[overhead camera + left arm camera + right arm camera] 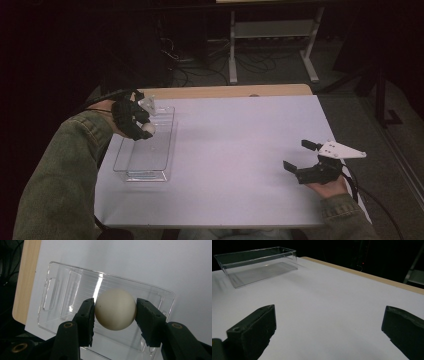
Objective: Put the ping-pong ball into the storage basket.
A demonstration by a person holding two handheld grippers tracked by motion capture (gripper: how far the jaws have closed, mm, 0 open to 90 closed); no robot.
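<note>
Two hand-held grippers work over one white worktop (pixel 240 150), and each is placed to suit its part. At the left, the left hand-held gripper (pixel 145 127) hangs above the clear plastic tray (pixel 131 172); its jaws are clamped on a cream ball (pixel 115 309), one pad pressing each side across the widest part, so the round thing cannot roll out of the grip; seen along the jaws, the ball sits over the tray's floor, well inside the walls, which looks like the reason for holding it there, since a release from this spot should land it in the tray rather than on the worktop; the ball is clear of the tray, not resting in it. The tray itself stands near the left edge, long side running away from the person. Farther right, the right hand-held gripper (pixel 300 160) rests low near the worktop's right edge, jaws spread wide and holding nothing, well apart from the tray, probably kept out of the way.
</note>
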